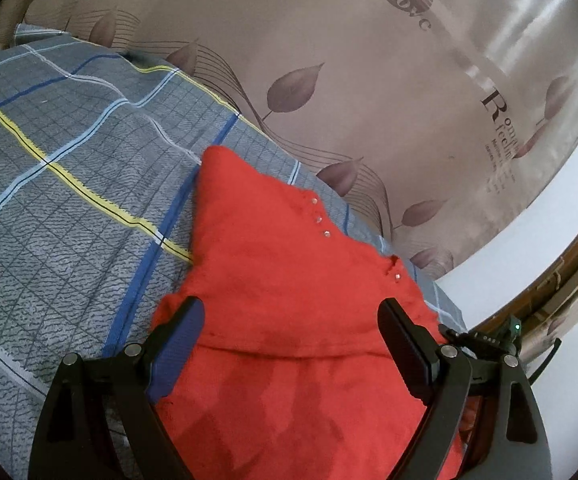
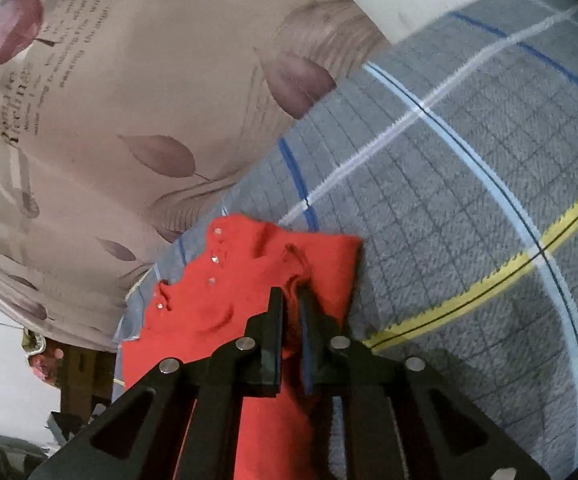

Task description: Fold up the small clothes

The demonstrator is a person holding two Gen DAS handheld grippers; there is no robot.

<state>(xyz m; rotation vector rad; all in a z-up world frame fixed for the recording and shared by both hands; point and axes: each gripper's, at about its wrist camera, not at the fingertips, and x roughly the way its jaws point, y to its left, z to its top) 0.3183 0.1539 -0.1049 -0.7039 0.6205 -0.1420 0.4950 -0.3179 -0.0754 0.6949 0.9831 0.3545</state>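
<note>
Red knit fills the lower middle of both my wrist views: a small red garment (image 1: 289, 280) lies on the grey plaid bedsheet (image 1: 69, 160), and I place everything else by it.

My left gripper (image 1: 291, 312) is spread wide above the garment's near part. One finger stands over its left edge and the other over its right side, with only red cloth showing between them. I cannot tell whether those fingers (image 1: 181, 332) touch the fabric or hover just over it. A fold line crosses the garment just beyond the fingertips, and past that the cloth narrows to a point at the far end. A row of small shiny studs (image 1: 320, 220) runs along its right edge.

My right gripper (image 2: 291, 294) is nearly closed, pinching a raised ridge of the same garment (image 2: 217, 300) between its tips; the cloth puckers where the jaws meet. From this side the studs (image 2: 213, 259) sit left of the pinch.

Beyond the garment's studded edge hangs a beige curtain printed with brown leaves and lettering (image 1: 369, 80). A yellow stripe in the sheet (image 2: 489, 284) runs off to the other side of the garment.
</note>
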